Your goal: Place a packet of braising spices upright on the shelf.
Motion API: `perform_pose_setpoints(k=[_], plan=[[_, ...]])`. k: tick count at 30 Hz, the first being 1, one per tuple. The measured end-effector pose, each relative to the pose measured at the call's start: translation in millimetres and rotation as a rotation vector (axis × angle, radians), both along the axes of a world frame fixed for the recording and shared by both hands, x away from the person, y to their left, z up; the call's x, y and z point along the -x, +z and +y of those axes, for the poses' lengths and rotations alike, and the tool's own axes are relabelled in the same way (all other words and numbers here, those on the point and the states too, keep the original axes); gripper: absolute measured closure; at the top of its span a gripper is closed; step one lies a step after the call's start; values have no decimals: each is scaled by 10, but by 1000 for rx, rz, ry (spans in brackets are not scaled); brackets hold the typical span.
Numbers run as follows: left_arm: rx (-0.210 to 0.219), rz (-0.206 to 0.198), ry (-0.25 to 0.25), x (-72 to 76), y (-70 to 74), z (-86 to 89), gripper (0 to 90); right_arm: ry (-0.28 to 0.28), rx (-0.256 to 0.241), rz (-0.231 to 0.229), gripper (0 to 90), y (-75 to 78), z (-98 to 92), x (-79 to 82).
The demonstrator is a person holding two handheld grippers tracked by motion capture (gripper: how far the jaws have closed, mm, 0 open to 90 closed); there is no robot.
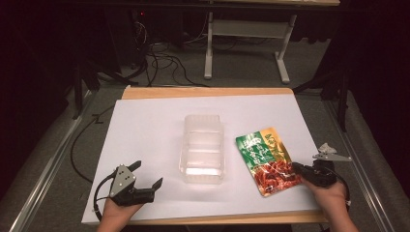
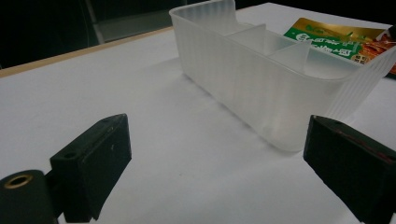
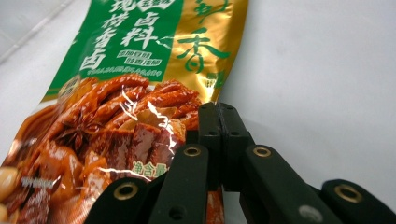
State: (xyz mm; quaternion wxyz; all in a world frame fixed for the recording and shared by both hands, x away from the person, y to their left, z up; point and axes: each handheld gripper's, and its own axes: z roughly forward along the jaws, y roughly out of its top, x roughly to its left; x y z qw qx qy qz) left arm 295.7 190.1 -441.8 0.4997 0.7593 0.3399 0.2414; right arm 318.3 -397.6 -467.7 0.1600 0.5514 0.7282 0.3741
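On the right side of the tabletop [image 1: 145, 125], the right gripper [image 1: 296, 168] has its fingers clamped on the edge of the snack packet [image 1: 268, 159], probably so it can lift it flat. Just left sits the clear divided box [image 1: 203, 147], all compartments empty, likely where it's headed. Left gripper [image 1: 145, 176] waits nearby, fingers wide apart, holding nothing.

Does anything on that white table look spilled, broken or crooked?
Nothing is spilled or damaged. The glossy green-and-gold snack pouch lies slanted to the table's edges, beside the upright clear plastic divided box. The right hand-held gripper has its jaws closed on the pouch's edge. The left hand-held gripper rests open.
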Motion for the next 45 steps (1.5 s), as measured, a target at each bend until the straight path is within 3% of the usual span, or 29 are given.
perform_pose_setpoints(k=[8, 21, 28, 32, 45], plan=[[1, -2, -17, -66, -2, -55, 88, 24, 0, 25, 895, 13, 4, 247], [21, -6, -25, -200, 16, -154, 98, 44, -10, 49, 869, 3, 5, 456], [33, -2, -16, -255, 11, -154, 100, 43, -8, 52, 846, 1, 10, 501], [26, -5, -25, -251, 11, -161, 107, 36, -9, 48, 772, 7, -5, 504], [5, -1, -17, -190, 3, -128, 110, -36, -41, -18, 599, 45, -85, 378]])
